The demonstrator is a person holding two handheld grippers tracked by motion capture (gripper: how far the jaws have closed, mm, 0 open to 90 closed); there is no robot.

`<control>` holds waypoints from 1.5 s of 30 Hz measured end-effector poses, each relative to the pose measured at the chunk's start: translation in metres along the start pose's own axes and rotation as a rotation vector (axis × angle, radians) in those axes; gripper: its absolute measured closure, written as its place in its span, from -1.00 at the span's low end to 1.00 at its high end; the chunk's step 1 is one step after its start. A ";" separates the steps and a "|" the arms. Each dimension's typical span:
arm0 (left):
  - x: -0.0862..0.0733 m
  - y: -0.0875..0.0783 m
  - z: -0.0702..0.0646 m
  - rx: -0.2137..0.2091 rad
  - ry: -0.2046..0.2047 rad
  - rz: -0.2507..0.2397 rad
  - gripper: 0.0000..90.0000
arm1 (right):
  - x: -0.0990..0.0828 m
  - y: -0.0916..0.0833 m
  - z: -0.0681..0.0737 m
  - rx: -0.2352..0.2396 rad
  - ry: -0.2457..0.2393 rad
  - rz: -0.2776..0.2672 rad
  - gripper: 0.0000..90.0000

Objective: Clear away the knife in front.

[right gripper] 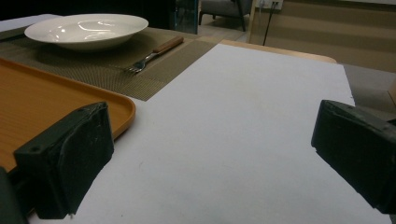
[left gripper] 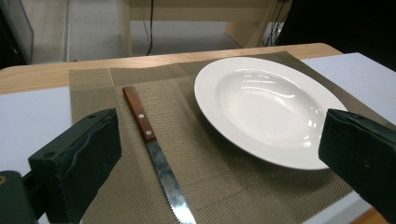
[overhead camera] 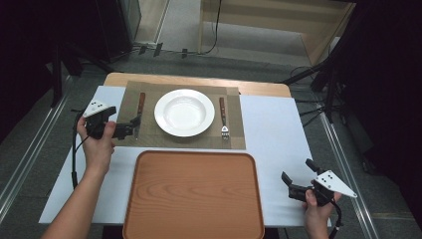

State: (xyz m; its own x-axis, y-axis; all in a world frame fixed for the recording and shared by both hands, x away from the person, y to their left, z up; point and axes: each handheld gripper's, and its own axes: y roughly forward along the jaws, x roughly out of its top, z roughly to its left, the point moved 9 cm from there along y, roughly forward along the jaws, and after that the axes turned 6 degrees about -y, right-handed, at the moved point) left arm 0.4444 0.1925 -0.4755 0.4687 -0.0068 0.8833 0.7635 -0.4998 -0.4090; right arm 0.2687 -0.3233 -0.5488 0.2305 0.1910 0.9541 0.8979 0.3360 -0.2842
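A woven placemat (overhead camera: 149, 139) carries a plate (overhead camera: 184, 112), the knife (overhead camera: 140, 112) at its 9 o'clock. The left gripper (overhead camera: 133, 126), jaws spread, hovers by the blade, likely for pickup; the right gripper (overhead camera: 293, 180) waits unclenched beside the tray (overhead camera: 193, 199).

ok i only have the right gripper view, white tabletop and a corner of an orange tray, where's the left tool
Observer: The left tool is at the left edge of the woven brown placemat, over the blade end of the wooden-handled serrated knife.
Operator: is it holding the knife
Observer: No, its jaws stand wide apart in the left gripper view, and the knife lies flat on the mat between them.
Operator: anything on the tray
Observer: The high view shows the whole orange wooden tray bare, lying just in front of the mat.
Operator: what's left of the plate
Observer: Beside the round white ceramic plate on that side lies the knife, apart from its rim.
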 end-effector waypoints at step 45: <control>-0.002 0.112 0.059 0.240 -0.101 0.411 0.10 | -0.001 0.002 0.000 -0.006 -0.002 0.007 -1.00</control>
State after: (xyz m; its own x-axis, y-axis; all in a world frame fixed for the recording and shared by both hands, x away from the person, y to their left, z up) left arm 0.5551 0.1878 -0.5368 0.7846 -0.0712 0.6160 0.5817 -0.2595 -0.7709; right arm 0.2702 -0.3231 -0.5499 0.2363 0.1954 0.9518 0.8986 0.3288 -0.2906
